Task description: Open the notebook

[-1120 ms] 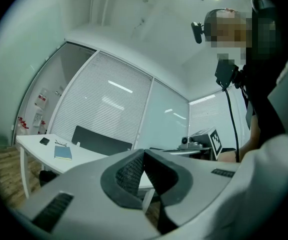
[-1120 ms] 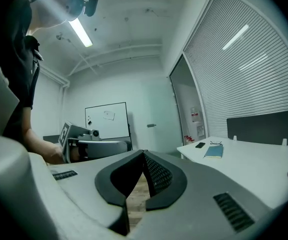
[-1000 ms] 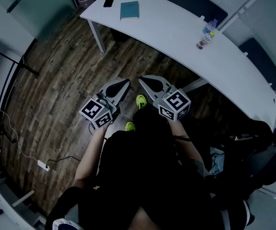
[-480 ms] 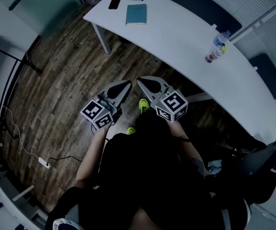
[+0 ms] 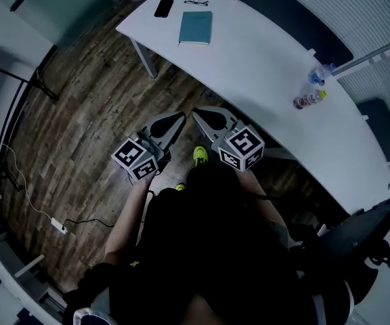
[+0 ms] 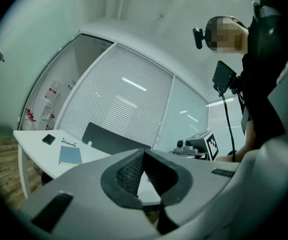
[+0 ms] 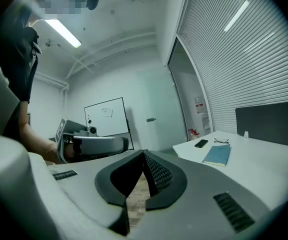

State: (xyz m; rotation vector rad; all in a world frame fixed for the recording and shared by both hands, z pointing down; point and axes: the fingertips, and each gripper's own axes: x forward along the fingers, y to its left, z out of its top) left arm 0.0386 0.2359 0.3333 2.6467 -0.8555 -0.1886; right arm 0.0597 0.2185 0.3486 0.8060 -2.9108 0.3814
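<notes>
1. Head view: a person stands on the brown wooden floor (image 5: 87,107) and holds a grey tong tool in each hand, side by side in front of the body.
2. The grey left gripper (image 5: 175,118), with its black-and-white marker cube, has its two jaws pressed together. Nothing is between them.
3. The grey right gripper (image 5: 200,114), with the same kind of cube, has its jaws pressed together too. It pinches nothing.
4. The thin blue-green notebook (image 5: 196,28) lies flat and closed near one end of the long white curved table (image 5: 263,56).
5. Both grippers are over the floor, well apart from the notebook.
6. A small black phone (image 5: 163,7) lies near the notebook, and thin black glasses (image 5: 196,2) lie just past its far edge.
7. Two small clear plastic bottles (image 5: 309,101) sit farther along the table, well apart from the notebook.
8. A bright yellow-green shoe (image 5: 200,156) shows below the grippers.
</notes>
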